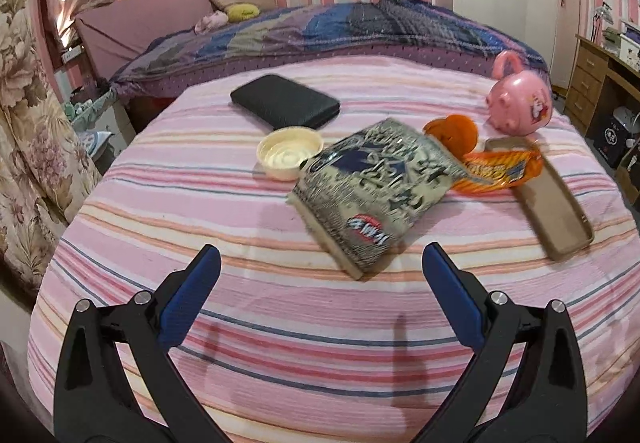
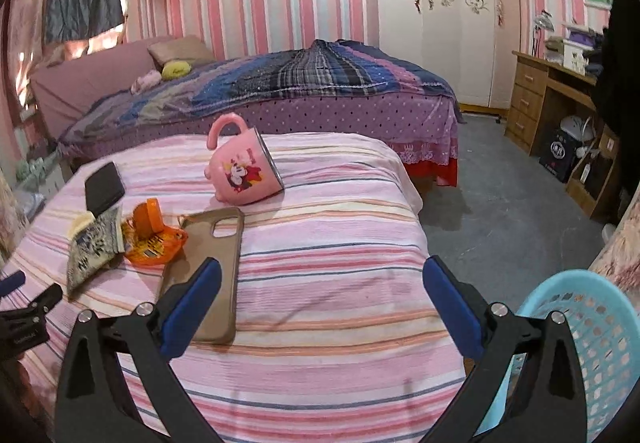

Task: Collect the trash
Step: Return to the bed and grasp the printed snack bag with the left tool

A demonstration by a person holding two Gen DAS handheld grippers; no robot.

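A beige and navy snack bag (image 1: 368, 195) lies on the pink striped cover (image 1: 280, 323), with an orange wrapper (image 1: 500, 171) and an orange lid (image 1: 454, 131) to its right. My left gripper (image 1: 320, 267) is open and empty, just short of the bag's near edge. In the right wrist view the bag (image 2: 94, 247) and the orange wrapper (image 2: 154, 247) lie at the left. My right gripper (image 2: 322, 279) is open and empty over the cover, its left finger above a brown phone case (image 2: 208, 263). A light blue basket (image 2: 592, 331) stands at the lower right.
A cream plastic lid (image 1: 288, 151), a black wallet (image 1: 284, 101) and a tipped pink mug (image 1: 520, 103) also lie on the cover. A bed with a purple quilt (image 2: 300, 83) is behind. A wooden desk (image 2: 552, 99) stands at the right beside grey floor (image 2: 500, 195).
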